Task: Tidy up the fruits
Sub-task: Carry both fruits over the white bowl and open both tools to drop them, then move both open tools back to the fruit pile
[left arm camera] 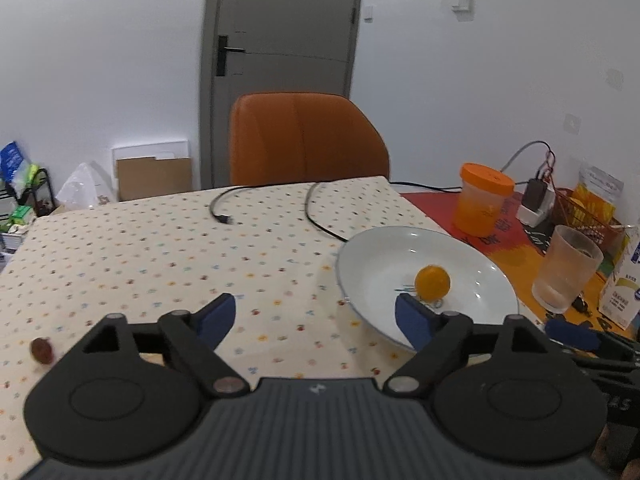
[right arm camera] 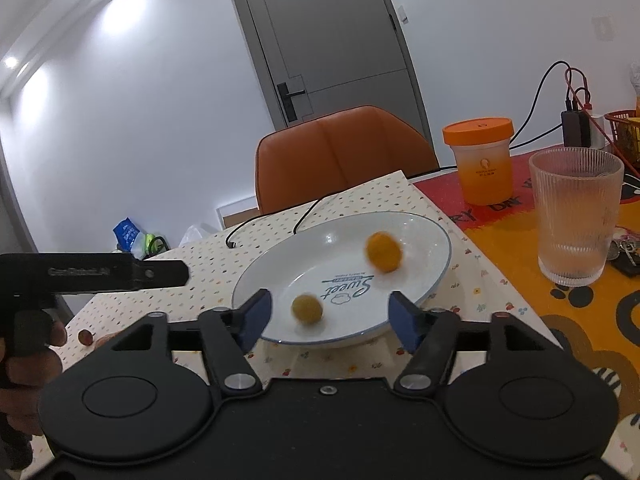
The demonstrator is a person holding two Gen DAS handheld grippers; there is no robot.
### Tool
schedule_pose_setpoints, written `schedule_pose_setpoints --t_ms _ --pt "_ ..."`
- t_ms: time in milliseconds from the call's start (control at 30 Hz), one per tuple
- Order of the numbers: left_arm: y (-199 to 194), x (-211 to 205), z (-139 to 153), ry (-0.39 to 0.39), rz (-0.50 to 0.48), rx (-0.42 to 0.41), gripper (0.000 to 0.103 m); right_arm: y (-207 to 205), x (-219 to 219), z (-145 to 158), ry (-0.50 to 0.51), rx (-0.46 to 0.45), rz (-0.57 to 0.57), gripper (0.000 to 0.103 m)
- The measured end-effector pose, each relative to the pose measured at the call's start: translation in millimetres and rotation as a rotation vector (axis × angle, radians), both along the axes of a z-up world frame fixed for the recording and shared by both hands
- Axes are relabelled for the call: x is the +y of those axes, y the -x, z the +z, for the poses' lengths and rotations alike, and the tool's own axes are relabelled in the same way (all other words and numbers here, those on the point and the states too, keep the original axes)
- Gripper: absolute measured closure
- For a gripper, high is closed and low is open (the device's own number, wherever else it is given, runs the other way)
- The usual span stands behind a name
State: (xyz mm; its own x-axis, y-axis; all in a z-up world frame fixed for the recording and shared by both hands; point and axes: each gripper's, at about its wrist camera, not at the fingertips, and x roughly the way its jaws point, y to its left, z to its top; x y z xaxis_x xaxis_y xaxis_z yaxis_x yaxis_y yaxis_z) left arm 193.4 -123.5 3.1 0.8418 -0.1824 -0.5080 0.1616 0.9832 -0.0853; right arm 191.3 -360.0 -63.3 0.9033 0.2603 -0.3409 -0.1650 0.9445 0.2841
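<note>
Each claw is matte black: left claw (left arm camera: 316, 316) and right claw (right arm camera: 330, 314) have blue fingertips (right arm camera: 256, 312), silver pivot screws, round side discs and a ribbed grey-black body.

This is a lived-in room of a home, set up for eating. A surface under a cream cloth with small printed dots (left arm camera: 160, 248) stands before a padded orange chair (left arm camera: 304, 140) and a grey panelled door with a black lever handle (left arm camera: 280, 20). On it sit a white china plate (right arm camera: 420, 232), a ribbed clear drinking glass (right arm camera: 576, 216) and an orange-lidded plastic jar (right arm camera: 480, 160); grocery packets on a black wire rack (left arm camera: 20, 184) stand by the white wall.
</note>
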Motion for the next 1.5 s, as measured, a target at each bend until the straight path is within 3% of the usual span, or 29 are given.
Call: schedule_pose_setpoints --t_ms 100,400,900,1500 --pt "7.4 9.3 2.8 -0.007 0.039 -0.006 0.013 6.2 2.6 3.6 -0.002 -0.01 0.001 0.01" --pt "31.2 44.8 10.9 0.029 0.084 -0.02 0.01 16.7 20.3 9.5 0.03 -0.004 0.014 0.0" --pt "63.2 98.6 29.4 0.03 0.158 -0.064 0.007 24.8 58.4 19.0 0.08 -0.014 0.066 0.0" --pt "76.1 136.1 11.9 0.062 0.205 -0.05 0.007 24.5 89.7 19.8 0.097 -0.007 0.12 0.0"
